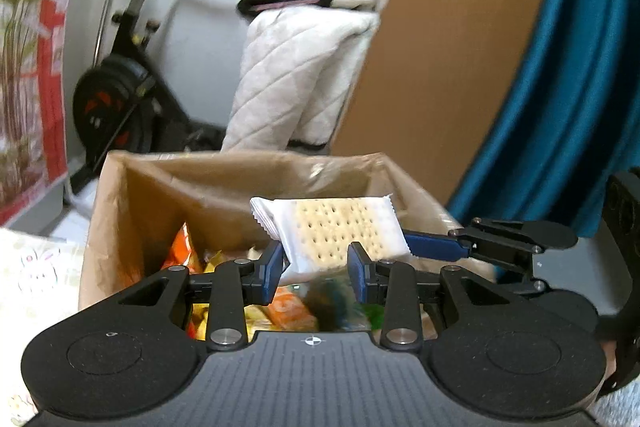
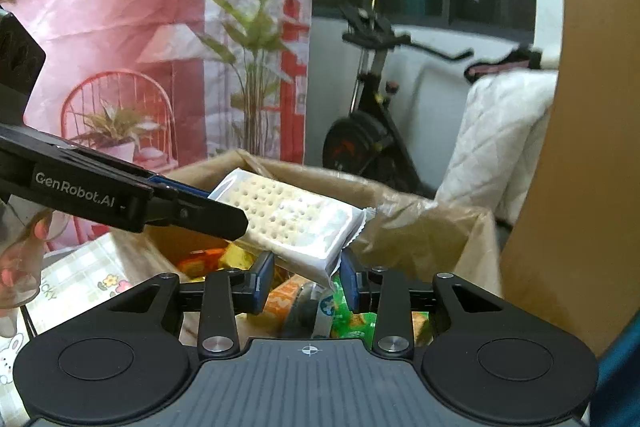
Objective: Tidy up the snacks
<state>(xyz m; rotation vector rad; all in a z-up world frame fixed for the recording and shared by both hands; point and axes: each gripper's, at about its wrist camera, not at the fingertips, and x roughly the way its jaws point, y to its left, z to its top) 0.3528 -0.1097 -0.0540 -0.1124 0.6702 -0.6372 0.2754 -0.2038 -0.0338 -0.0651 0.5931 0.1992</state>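
A white-wrapped cracker packet (image 1: 332,231) hangs in the air over an open cardboard box (image 1: 112,211). My left gripper (image 1: 318,263) is shut on the packet's near end, with blue pads on both sides. The right gripper's blue finger (image 1: 432,247) comes in from the right and meets the packet's far end. In the right wrist view the packet (image 2: 296,219) lies tilted, and my right gripper (image 2: 306,275) is shut on its lower corner. The left gripper (image 2: 192,207) reaches in from the left onto the same packet. The box (image 2: 420,227) holds several orange, yellow and green snack packs (image 2: 352,319).
A patterned tablecloth (image 1: 36,267) lies left of the box. Behind it stand an exercise bike (image 1: 120,87), a white quilted cover (image 1: 296,75), a brown board (image 1: 452,47) and a teal curtain (image 1: 568,67). A person's hand (image 2: 20,267) shows at the left edge.
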